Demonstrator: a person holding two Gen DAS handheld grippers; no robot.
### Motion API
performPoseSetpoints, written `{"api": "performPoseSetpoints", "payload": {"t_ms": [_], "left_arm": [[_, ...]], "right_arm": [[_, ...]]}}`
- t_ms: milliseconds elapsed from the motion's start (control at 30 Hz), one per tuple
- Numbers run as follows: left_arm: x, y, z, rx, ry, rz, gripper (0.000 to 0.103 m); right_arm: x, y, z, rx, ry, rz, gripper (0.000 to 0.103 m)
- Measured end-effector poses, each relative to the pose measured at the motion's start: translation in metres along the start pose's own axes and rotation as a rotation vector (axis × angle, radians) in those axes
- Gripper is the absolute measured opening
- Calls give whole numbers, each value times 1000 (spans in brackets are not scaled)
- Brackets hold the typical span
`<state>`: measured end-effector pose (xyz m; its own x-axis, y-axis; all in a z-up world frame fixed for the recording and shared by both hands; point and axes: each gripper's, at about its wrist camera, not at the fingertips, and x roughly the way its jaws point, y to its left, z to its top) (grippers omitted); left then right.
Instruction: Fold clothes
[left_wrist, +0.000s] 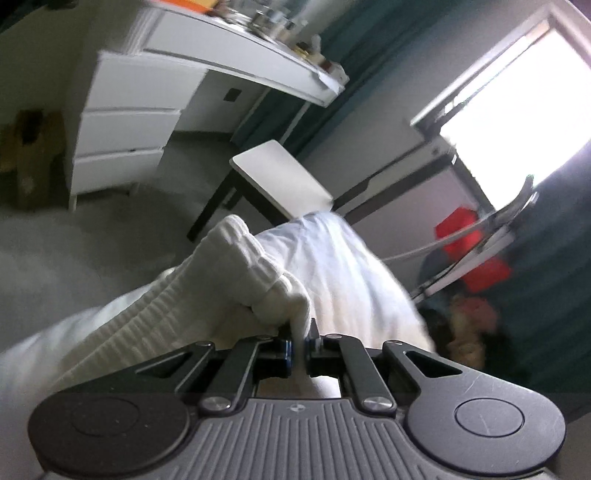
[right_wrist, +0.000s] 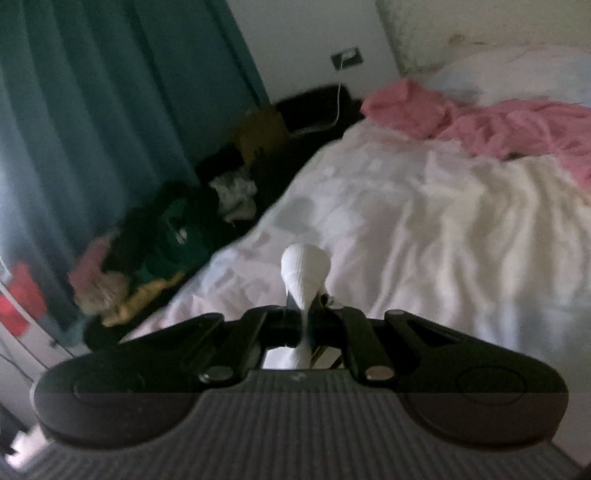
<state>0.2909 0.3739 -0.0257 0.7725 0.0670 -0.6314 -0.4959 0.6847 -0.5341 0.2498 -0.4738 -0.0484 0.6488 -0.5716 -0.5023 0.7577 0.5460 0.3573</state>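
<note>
A white ribbed garment (left_wrist: 221, 291), perhaps a knit sweater, hangs lifted above the bed (right_wrist: 424, 221). The left gripper (left_wrist: 300, 338) pinches its thick ribbed edge between closed jaws, while the right gripper (right_wrist: 304, 314) clamps a small bunched fold of white cloth (right_wrist: 304, 269). A pink blanket (right_wrist: 498, 125) lies rumpled farther up the bed.

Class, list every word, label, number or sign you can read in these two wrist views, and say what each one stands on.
No readable text in either view.
Small emblem on the grey ribbed gripper body: a mark only, too small to read.
Pale print on the dark green garment beside the bed: too blurred to read.
Red boxes by the window: no lettering legible.
</note>
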Motion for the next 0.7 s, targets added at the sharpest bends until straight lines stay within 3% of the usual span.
{"api": "performPoseSetpoints", "payload": {"t_ms": [167,333,367,400,433,467,533,667,700], "left_arm": [[59,-35,-4,170,19,89,10],[63,-52,-17,259,5,156,17],[57,-58,-21,294,-8,175,22],[50,-65,-25,329,-20,195,45],[42,-71,-30,363,-38,220,70],[30,-78,-36,399,-62,244,76],[5,-91,-49,476,-95,258,78],[-69,-118,-95,562,-59,208,80],[-92,-124,-109,572,-55,193,81]], "right_arm": [[64,24,-42,-89,9,-62,7],[71,31,-54,-143,-16,-88,10],[69,32,-53,-145,-13,-89,12],[65,32,-50,-144,-5,-82,14],[59,31,-46,-151,1,-66,21],[52,29,-42,-161,4,-48,30],[31,30,-42,-233,-25,-28,38],[-35,23,-52,-374,-90,62,73],[-54,18,-56,-383,-92,101,73]]}}
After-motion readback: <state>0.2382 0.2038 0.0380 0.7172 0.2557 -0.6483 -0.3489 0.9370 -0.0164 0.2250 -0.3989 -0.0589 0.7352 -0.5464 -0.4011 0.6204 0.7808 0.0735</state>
